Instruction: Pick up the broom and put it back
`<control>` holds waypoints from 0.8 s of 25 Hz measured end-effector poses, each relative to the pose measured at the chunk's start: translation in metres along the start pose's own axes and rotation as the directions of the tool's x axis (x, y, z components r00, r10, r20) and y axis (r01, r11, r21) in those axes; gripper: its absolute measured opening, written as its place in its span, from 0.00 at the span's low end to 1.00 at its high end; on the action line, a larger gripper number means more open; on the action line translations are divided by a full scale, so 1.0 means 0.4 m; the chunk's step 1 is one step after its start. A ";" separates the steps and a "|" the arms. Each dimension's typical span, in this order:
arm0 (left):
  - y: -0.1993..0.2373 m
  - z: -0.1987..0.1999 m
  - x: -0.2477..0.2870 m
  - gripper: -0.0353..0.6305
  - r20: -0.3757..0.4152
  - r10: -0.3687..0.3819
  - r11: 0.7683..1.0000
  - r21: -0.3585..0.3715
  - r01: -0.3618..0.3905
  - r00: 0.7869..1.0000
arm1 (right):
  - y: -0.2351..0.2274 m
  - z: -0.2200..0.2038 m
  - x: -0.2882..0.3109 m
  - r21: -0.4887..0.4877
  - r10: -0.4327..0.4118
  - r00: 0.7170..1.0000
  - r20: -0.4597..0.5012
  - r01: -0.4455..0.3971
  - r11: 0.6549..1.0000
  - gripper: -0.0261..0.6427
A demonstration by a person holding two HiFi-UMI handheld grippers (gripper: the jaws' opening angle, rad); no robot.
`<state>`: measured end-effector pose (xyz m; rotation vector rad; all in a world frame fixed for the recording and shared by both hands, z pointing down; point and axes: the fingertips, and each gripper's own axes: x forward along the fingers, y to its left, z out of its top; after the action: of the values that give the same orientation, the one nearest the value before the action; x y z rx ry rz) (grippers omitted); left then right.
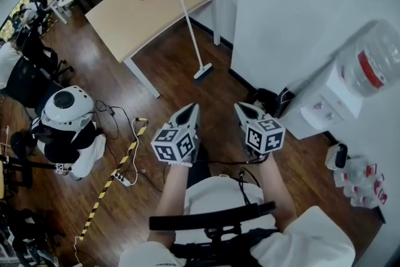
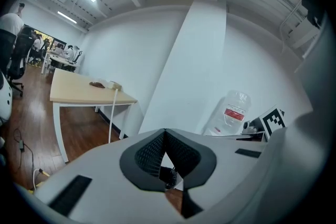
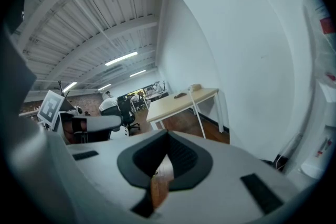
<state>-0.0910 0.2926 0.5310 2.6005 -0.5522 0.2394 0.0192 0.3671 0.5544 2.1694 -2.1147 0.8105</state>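
Left tool point(image 1: 192, 110): you hold it low in front of you, on the left; its jaws meet at the tips, and nothing sits between them.
Right tool point(image 1: 241, 108): you hold it just beside the left one, pointing the same way; its jaws are closed and empty.
Broom point(image 1: 190, 34): it stands far ahead of both tools, untouched. Its head rests on the wooden floor point(image 1: 169, 75) near the white wall point(image 1: 281, 3), and its handle tilts up and left to the tabletop's edge.
Tabletop point(image 1: 134, 19): pale wood, far centre; it carries small items at its far end, too small to identify.
Water dispenser point(image 1: 328, 100): right, against the wall, with a bottle on top.
Striped strip point(image 1: 112, 181): yellow and black, on the floor at your near left.
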 end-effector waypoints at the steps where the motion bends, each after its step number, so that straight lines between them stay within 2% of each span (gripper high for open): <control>1: 0.012 0.008 0.019 0.04 0.001 -0.001 1.000 -0.001 0.001 1.000 | -0.011 0.007 0.018 0.000 -0.001 1.000 -0.002 0.001 1.000 0.06; 5: 0.075 0.047 0.109 0.04 -0.001 -0.011 1.000 -0.002 0.011 1.000 | -0.060 0.045 0.109 -0.003 -0.012 1.000 -0.006 0.012 1.000 0.06; 10: 0.215 0.138 0.235 0.04 0.004 -0.014 1.000 -0.008 0.014 1.000 | -0.107 0.108 0.290 -0.004 -0.021 0.999 -0.025 0.021 1.000 0.06; 20: 0.521 0.356 0.453 0.04 -0.023 -0.027 0.999 -0.028 0.026 0.999 | -0.131 0.327 0.710 -0.003 -0.031 0.999 -0.036 0.031 1.000 0.06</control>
<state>-0.0051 -0.0059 0.5386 2.5733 -0.5086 0.2517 0.1022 0.0614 0.5618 2.1643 -2.0590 0.8374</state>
